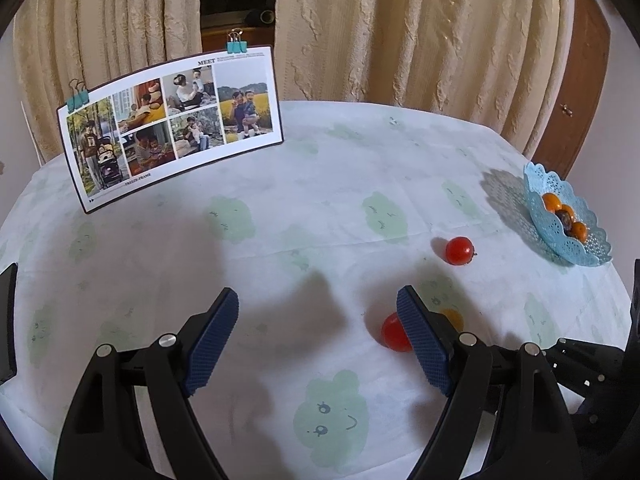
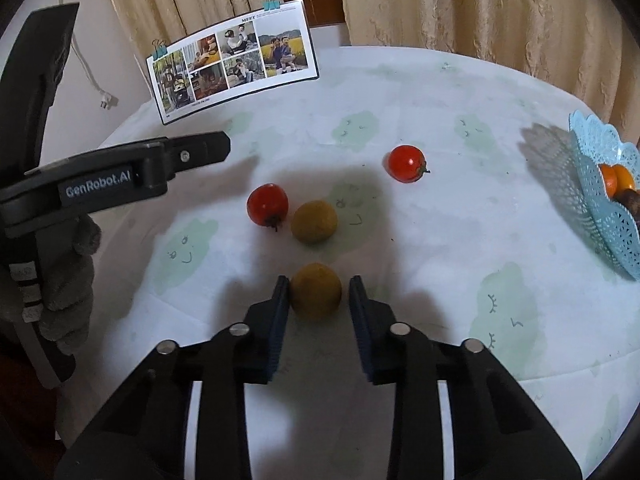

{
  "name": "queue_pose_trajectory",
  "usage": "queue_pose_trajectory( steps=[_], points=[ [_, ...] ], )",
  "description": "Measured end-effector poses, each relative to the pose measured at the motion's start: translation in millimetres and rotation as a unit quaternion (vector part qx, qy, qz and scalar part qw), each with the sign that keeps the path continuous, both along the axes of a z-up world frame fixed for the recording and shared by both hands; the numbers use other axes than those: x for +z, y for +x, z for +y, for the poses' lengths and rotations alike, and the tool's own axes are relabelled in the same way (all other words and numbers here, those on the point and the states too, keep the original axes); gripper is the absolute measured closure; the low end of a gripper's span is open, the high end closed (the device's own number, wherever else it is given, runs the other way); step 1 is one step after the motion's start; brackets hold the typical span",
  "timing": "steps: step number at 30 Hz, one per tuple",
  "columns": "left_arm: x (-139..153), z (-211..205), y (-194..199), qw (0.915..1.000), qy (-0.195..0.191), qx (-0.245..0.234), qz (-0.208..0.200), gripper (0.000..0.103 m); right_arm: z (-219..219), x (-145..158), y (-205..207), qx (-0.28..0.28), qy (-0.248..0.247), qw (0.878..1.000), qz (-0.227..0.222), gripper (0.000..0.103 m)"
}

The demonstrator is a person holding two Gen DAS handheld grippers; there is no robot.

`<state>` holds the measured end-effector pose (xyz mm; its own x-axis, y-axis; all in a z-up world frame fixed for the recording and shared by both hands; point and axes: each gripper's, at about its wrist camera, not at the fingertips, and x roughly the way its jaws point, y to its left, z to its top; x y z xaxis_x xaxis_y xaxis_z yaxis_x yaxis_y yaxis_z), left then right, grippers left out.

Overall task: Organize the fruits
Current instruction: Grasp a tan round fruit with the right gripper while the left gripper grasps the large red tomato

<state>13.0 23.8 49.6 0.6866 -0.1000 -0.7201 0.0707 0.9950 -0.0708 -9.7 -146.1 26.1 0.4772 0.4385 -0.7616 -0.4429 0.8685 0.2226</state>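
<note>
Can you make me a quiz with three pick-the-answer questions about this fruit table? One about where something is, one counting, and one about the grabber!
1. Where is the basket?
A) at the right edge of the table
B) in the middle
C) on the floor

2. How many red tomatoes lie on the table?
A) one
B) two
C) four

3. The left gripper is:
A) open and empty
B) shut on a tomato
C) holding the basket

Answers: 1 A, it sits by the right rim. 2 B, two red ones show. 3 A, its fingers stand wide apart, pressing nothing.
</note>
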Motion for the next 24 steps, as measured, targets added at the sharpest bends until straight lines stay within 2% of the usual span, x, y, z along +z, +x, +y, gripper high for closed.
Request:
queue_pose_trajectory(
  steps=[4,9,13,18,24],
  points=[
    [-4,-9,-2,0.9998,0.002,-0.018,0.005,0.023,-15,4,-2,-0.02,0.015,1.0,-0.004,0.076],
    [-14,-27,-2,0.9987,0.001,-0.047,0.02,0.032,-35,5,-3,-0.045,0.027,0.999,-0.004,0.076],
    [-25,-35,2,0.9976,0.002,-0.057,0.039,0.042,-44,5,-4,-0.054,0.037,0.998,-0.005,0.076],
    [-32,-39,6,0.9966,-0.006,-0.064,0.051,0.046,-47,6,-5,-0.057,0.045,0.997,-0.008,0.076],
    [-37,-42,12,0.9959,-0.015,-0.068,0.058,0.063,-51,8,-6,-0.062,0.054,0.997,-0.011,0.076]
  ],
)
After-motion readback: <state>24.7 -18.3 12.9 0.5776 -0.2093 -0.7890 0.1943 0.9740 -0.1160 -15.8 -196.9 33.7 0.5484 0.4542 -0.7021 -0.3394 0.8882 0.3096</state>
